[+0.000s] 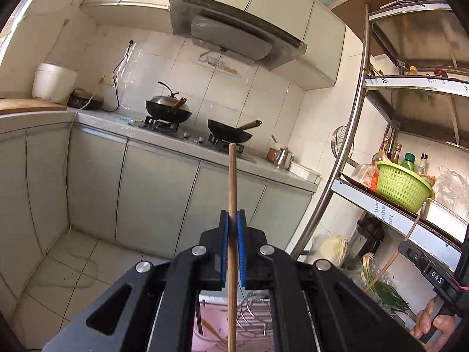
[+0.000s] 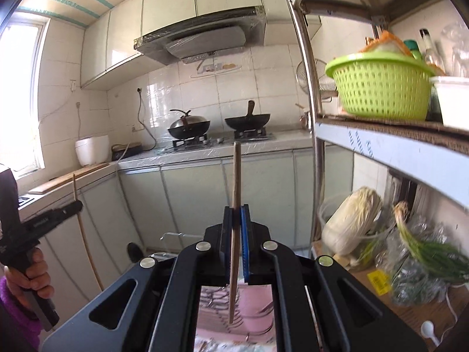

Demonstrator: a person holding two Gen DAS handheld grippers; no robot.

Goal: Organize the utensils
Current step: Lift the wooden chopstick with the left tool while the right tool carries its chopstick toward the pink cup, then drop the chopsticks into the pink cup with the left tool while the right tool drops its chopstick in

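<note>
My left gripper (image 1: pixel 233 220) is shut on a round wooden stick (image 1: pixel 232 193), likely a chopstick, which stands upright between the blue pads and runs down past the camera. My right gripper (image 2: pixel 236 214) is shut on a flat wooden utensil handle (image 2: pixel 236 176), also upright and slightly tilted. Each gripper shows in the other view: the right one at the lower right of the left wrist view (image 1: pixel 410 248), the left one at the left of the right wrist view (image 2: pixel 77 205), both with their sticks. Below both grippers lie a pink cloth (image 1: pixel 211 316) and a metal rack (image 1: pixel 255 319).
A counter with a gas stove carries two black woks (image 1: pixel 230 132) and a lidded one (image 1: pixel 168 108). A steel shelf unit (image 2: pixel 390 143) at the right holds a green basket (image 2: pixel 381 85), bottles, cabbage (image 2: pixel 351 223) and green onions. A rice cooker (image 2: pixel 91 148) stands at the left.
</note>
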